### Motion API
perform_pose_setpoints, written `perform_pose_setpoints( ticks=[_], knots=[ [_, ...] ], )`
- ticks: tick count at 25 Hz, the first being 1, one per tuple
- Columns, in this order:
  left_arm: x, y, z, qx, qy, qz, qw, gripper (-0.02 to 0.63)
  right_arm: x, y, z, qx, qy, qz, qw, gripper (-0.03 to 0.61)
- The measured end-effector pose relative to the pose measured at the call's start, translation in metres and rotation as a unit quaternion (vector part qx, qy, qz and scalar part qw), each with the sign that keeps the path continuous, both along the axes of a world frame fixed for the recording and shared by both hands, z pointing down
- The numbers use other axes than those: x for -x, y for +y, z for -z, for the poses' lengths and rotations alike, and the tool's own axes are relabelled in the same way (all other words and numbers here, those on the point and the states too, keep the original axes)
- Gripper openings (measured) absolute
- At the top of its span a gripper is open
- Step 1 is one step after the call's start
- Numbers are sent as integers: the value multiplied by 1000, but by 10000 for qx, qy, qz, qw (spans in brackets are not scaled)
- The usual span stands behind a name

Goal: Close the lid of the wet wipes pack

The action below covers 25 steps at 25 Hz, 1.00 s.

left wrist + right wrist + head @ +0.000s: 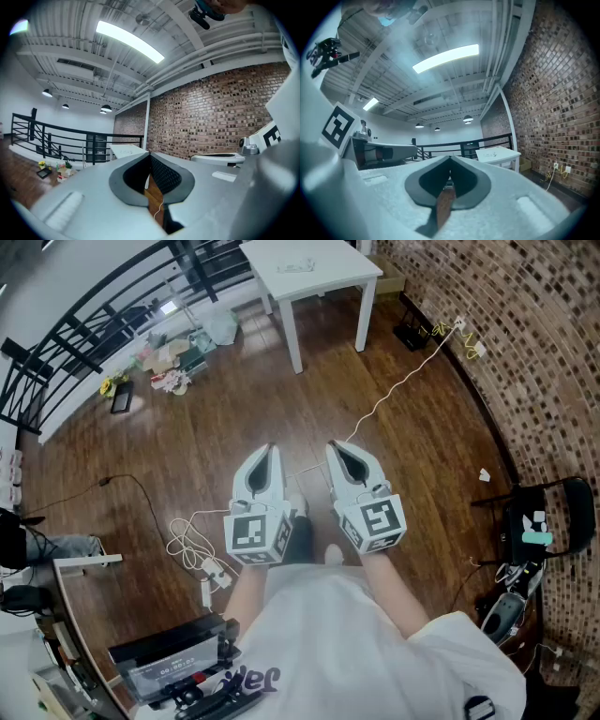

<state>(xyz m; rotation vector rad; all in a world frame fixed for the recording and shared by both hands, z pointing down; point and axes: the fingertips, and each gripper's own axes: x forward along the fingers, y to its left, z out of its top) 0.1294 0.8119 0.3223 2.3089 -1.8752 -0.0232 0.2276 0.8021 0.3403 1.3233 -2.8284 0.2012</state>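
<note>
No wet wipes pack shows in any view. In the head view my left gripper [271, 448] and right gripper [331, 445] are held side by side, level, over the wooden floor [187, 456], and both point toward a white table [309, 273] far ahead. The left gripper [150, 153] has its jaws meeting at the tips with nothing between them. The right gripper [450, 159] is shut in the same way and holds nothing. A faint flat item lies on the table top; what it is I cannot tell.
A black railing [84, 329] curves along the left, with clutter [173, 357] on the floor beside it. A brick wall [525, 343] runs down the right. White cables [192, 545] cross the floor. A black chair [539, 521] stands at the right, and a dark case [169, 667] lies at the lower left.
</note>
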Motion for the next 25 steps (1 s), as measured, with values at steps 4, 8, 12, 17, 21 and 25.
perform_pose_setpoints(
  ticks=[4, 8, 12, 17, 21, 25],
  knots=[
    [27, -71, -9, -12, -76, 45, 10000, 15, 23, -70, -14, -12, 67, -22, 10000, -9],
    [58, -145, -7, 29, -12, -38, 10000, 15, 61, -142, -5, -99, 215, 52, 9997, -9],
    [104, -210, 14, -205, -46, -28, 9998, 15, 111, -206, 21, -440, 410, 221, 9979, -9],
    [131, -276, 3, -255, -622, -103, 9977, 15, 137, -267, 7, -217, 587, 208, 9978, -9],
    [145, -328, -21, 79, -288, -165, 9994, 15, 151, -321, -30, 342, 623, 250, 9972, -9],
    [163, -406, -38, 206, -297, -76, 9993, 15, 168, -407, -41, 392, 476, 275, 9977, -9]
  ],
)
